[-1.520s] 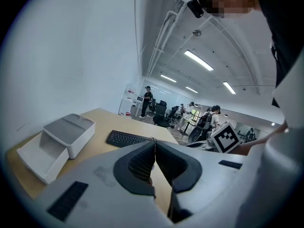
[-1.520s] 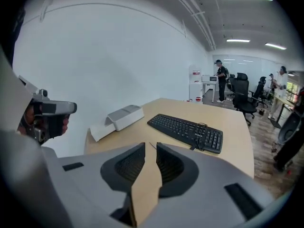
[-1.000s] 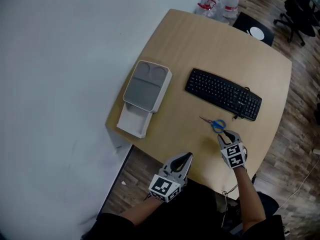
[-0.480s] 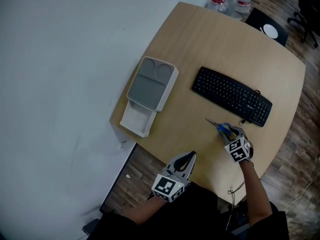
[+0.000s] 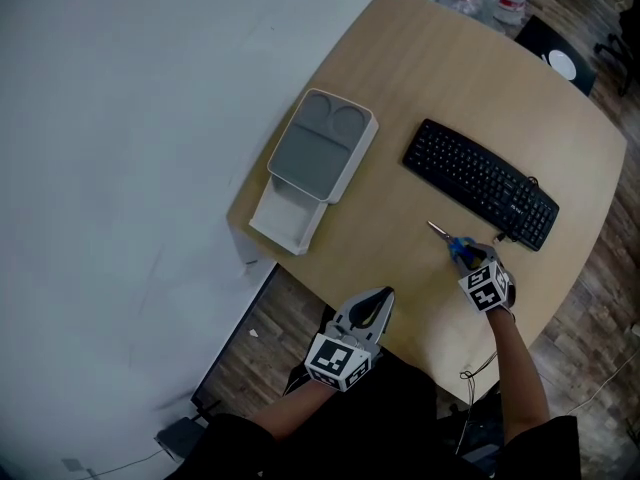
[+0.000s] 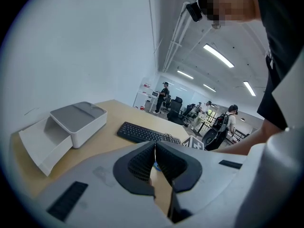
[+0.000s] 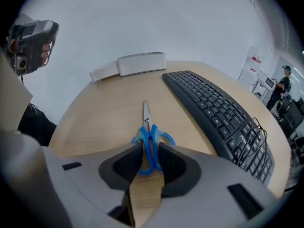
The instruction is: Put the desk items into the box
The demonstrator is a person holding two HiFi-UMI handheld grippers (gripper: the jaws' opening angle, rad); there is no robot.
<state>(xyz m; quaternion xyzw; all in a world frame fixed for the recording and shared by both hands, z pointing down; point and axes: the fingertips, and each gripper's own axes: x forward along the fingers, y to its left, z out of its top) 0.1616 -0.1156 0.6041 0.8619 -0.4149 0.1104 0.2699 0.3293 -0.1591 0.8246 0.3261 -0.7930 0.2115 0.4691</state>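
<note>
R gripper (image 7: 150, 147) jaws just closed in, now pinching blue scissors (image 7: 147, 126) by handles, flat on table (image 7: 102, 115). L gripper (image 6: 155, 147) shut, empty. Kbd (image 7: 216, 114) logo too blurry to read.

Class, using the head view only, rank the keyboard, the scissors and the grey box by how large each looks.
1. grey box, largest in area
2. keyboard, longer but much narrower
3. scissors, clearly smallest

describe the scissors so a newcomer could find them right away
On the wooden table, find the black keyboard. The scissors lie beside its long edge nearest the person, blades pointing toward the grey box. They are the only blue-handled thing on the table.
</note>
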